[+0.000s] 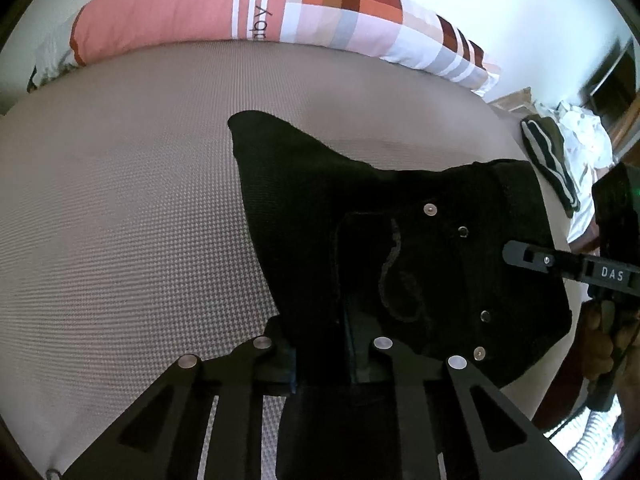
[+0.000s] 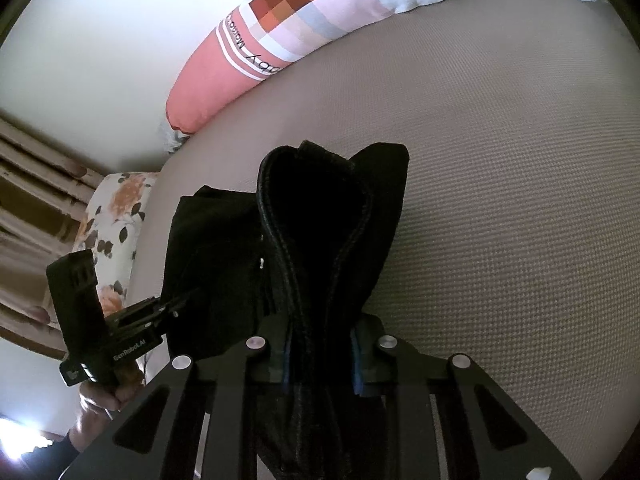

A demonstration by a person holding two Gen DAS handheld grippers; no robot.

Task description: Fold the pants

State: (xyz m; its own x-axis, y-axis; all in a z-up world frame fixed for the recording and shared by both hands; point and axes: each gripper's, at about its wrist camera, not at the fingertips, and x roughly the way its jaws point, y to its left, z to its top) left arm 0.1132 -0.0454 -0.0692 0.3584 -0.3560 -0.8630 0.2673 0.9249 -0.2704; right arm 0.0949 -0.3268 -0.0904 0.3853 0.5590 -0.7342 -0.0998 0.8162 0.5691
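Mid-fold, I held the black pants (image 1: 400, 240) at frame centre above the bed (image 1: 120, 200), left gripper (image 1: 320, 344) and right gripper (image 2: 320, 344) each with jaws pinching cloth. They looked bunched, partly doubled; I judged laying flat and final folds remained.

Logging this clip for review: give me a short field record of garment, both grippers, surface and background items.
garment: black pants, bunched and lifted between both grippers
left gripper: shut on pants fabric
right gripper: shut on a thick seamed edge
surface: taupe textured mattress
background: pink patchwork pillow along the wall; striped clothing at the bed's edge
fold state: not yet flat
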